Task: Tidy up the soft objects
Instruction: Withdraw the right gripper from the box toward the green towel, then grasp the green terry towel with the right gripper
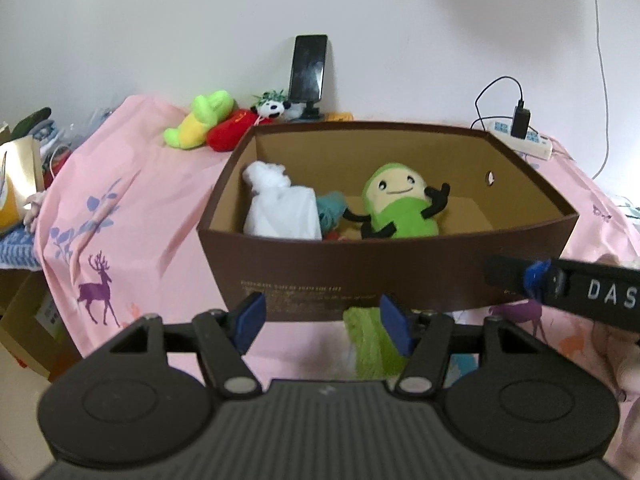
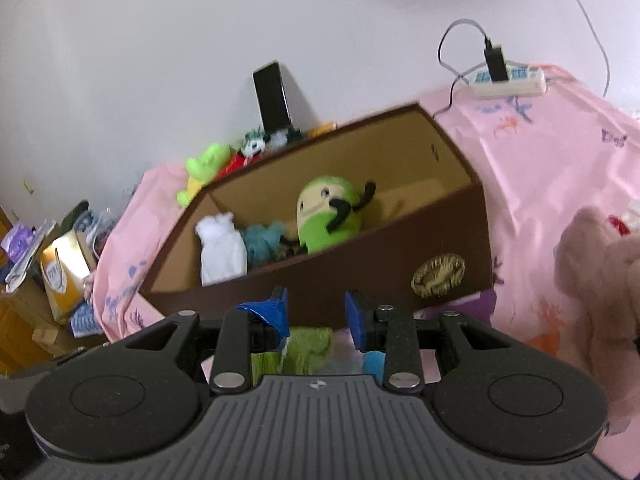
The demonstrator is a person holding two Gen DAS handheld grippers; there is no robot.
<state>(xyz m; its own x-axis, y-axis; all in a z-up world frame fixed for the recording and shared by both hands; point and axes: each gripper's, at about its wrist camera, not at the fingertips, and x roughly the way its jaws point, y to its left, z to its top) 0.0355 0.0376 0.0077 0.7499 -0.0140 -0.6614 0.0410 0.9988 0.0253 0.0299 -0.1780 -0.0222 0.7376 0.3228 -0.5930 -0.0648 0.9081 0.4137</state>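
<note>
While apart, green cloth [image 1: 370, 340] beyond left fingers [image 1: 394, 322].

Green plush [image 1: 396, 204] inside brown box [image 1: 360, 272]

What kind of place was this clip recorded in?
Probably a bedroom or similar room at home: a pink deer-print sheet covers the surface, plush toys lie by the white wall, and a power strip sits beside the brown box.

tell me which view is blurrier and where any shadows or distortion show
Right wrist view: blurrier, the beige plush at right smeared, the box tilted. Left wrist view: sharper, though fisheye bows the box's rim; a soft shadow falls on the wall at upper right.
</note>
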